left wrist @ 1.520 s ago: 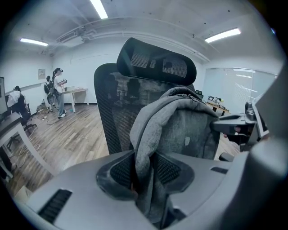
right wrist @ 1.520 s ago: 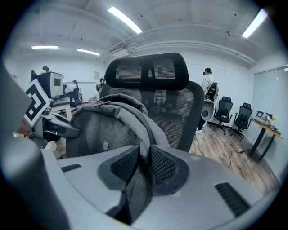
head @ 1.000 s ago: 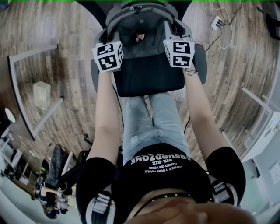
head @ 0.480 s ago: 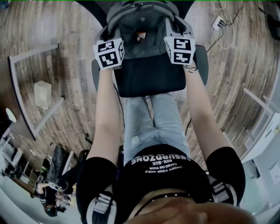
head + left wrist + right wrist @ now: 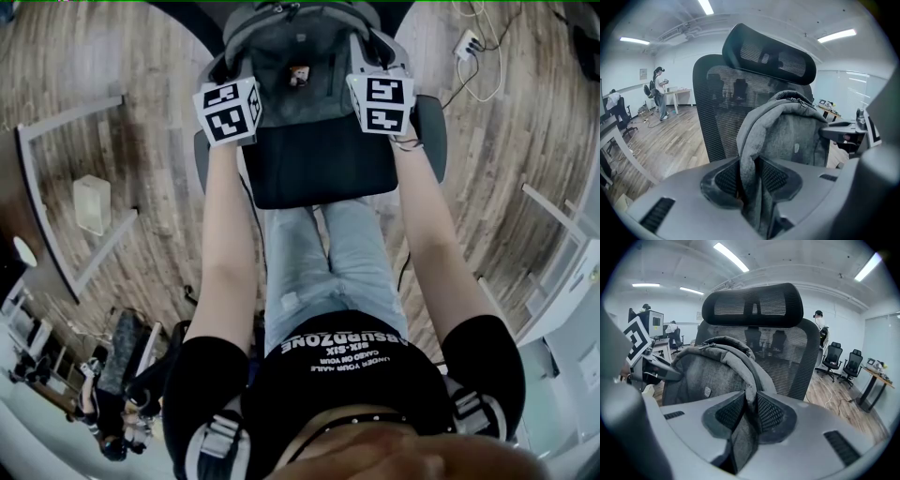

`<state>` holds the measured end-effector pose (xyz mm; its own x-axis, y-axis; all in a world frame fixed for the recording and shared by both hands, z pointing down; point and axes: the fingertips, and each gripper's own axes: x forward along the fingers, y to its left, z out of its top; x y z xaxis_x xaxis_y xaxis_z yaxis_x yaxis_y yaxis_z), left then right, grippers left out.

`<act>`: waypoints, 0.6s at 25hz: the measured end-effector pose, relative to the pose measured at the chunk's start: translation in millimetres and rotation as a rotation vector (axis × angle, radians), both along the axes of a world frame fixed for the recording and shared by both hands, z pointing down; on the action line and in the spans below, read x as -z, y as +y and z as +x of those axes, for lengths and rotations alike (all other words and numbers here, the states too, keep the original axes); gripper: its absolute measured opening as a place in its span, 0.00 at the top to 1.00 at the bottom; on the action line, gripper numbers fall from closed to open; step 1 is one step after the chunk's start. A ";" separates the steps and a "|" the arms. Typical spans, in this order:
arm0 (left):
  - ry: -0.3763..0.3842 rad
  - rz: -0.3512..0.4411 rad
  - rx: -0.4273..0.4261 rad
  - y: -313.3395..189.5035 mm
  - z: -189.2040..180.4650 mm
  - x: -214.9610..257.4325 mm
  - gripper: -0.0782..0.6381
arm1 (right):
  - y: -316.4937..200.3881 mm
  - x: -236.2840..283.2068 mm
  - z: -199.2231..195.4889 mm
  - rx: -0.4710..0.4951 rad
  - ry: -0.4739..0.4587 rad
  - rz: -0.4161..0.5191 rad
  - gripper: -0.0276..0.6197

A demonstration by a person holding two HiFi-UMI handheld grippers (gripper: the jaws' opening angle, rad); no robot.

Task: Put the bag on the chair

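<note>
Bag (image 5: 300, 42): grey, held upright at chair (image 5: 768, 58) backrest. L gripper (image 5: 749, 173), R gripper (image 5: 750, 411): each clamped on one side edge, for level set-down.

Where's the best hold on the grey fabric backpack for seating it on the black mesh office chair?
The grey fabric backpack stands upright and wide before the backrest of the black mesh office chair, so pinch the fabric folds along its two side edges, one gripper each, from the chair's front, as the left gripper and right gripper do.
</note>
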<state>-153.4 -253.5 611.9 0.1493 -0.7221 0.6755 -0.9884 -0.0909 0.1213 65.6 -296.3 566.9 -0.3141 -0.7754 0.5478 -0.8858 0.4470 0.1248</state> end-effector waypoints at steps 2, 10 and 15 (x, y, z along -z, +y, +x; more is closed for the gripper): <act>-0.001 0.003 0.001 -2.7 -0.5 -1.5 0.72 | -1.1 -1.1 0.1 -0.004 0.004 0.005 0.82; 0.001 0.002 0.002 -11.3 -2.7 -5.8 0.72 | -8.3 -4.7 -2.1 -0.009 0.004 0.005 0.82; 0.012 0.018 0.001 -9.5 -0.3 -2.2 0.71 | -7.7 -1.3 -0.5 -0.029 -0.002 0.021 0.82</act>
